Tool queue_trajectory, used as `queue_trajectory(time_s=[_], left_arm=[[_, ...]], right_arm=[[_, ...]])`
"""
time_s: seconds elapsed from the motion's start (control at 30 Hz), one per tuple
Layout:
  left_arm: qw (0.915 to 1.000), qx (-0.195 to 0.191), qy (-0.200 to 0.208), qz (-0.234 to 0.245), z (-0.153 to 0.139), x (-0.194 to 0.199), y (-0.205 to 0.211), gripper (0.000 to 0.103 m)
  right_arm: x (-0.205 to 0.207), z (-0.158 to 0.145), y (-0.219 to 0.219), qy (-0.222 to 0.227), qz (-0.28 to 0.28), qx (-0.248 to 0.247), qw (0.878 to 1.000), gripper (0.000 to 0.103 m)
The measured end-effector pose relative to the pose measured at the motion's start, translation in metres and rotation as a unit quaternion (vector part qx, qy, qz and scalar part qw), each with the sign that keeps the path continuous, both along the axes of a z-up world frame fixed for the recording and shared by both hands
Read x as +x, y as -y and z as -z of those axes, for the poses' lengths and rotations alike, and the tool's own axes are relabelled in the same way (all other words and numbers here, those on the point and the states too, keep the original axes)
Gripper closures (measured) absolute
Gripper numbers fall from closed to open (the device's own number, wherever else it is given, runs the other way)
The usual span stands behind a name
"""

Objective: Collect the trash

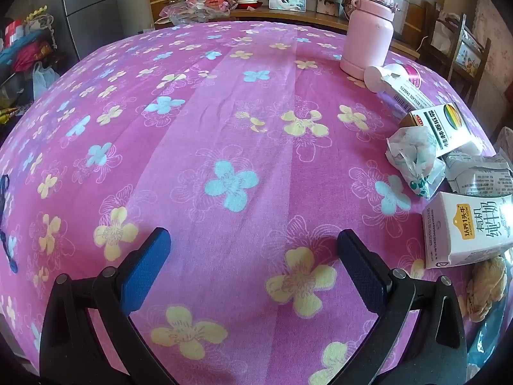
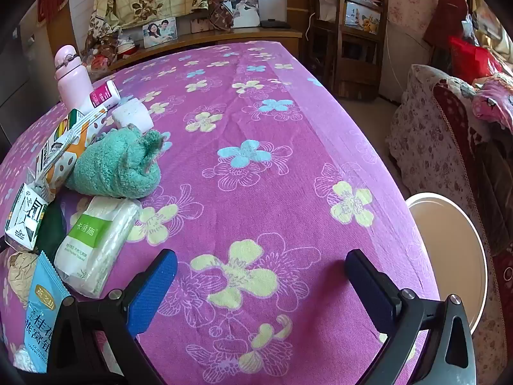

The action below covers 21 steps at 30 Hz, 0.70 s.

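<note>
My left gripper (image 1: 253, 247) is open and empty over the pink flowered tablecloth (image 1: 224, 134). To its right lie a milk carton (image 1: 465, 227), a crumpled wrapper (image 1: 413, 163), a flattened carton (image 1: 477, 173), a medicine box (image 1: 445, 128) and crumpled brown paper (image 1: 487, 288). My right gripper (image 2: 261, 268) is open and empty over the cloth. To its left lie a tissue pack (image 2: 96, 243), a blue snack packet (image 2: 40, 314), a milk carton (image 2: 24, 221), brown paper (image 2: 21, 276) and a striped box (image 2: 69, 141).
A pink bottle (image 1: 368, 29) stands at the back, also in the right wrist view (image 2: 73, 77). A green towel (image 2: 125, 163) and white roll (image 2: 133, 115) lie by the trash. A round white bin (image 2: 449, 256) stands off the table's right edge, beside a sofa (image 2: 439, 122).
</note>
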<state>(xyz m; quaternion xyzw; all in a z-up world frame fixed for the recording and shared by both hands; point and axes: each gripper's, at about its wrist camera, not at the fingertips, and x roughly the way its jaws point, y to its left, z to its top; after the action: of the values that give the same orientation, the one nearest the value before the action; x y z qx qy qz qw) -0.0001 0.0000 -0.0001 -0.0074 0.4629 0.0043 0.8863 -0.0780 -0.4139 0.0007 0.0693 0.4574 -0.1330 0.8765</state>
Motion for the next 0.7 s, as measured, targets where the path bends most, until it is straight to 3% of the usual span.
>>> queue_trajectory(time_s=[0.3,0.37,0.47,0.57,0.7], left_arm=[[0.9999,-0.001,-0.009,0.005,-0.011,-0.010,0.006,0.000],[0.9999,0.003,0.010,0.009,-0.023,-0.015,0.010,0.000],[0.9986,0.012,0.050,0.010,-0.046,-0.058,0.018,0.000],[0.9967,0.002,0.079,0.021,-0.065,-0.077,0.027,0.000],[0.9934,-0.012,0.110,0.028,-0.087,-0.104,0.041,0.000]], right_arm=[[0.001,0.001,-0.001,-0.001,-0.001,0.000,1.000,0.000],[0.000,0.000,-0.001,-0.011,-0.011,0.005,1.000,0.000],[-0.011,-0.005,-0.002,-0.026,-0.015,0.028,0.999,0.001],[-0.038,-0.023,-0.006,0.003,-0.005,0.051,0.999,0.001],[-0.073,-0.053,-0.029,0.054,-0.011,0.043,0.998,0.001]])
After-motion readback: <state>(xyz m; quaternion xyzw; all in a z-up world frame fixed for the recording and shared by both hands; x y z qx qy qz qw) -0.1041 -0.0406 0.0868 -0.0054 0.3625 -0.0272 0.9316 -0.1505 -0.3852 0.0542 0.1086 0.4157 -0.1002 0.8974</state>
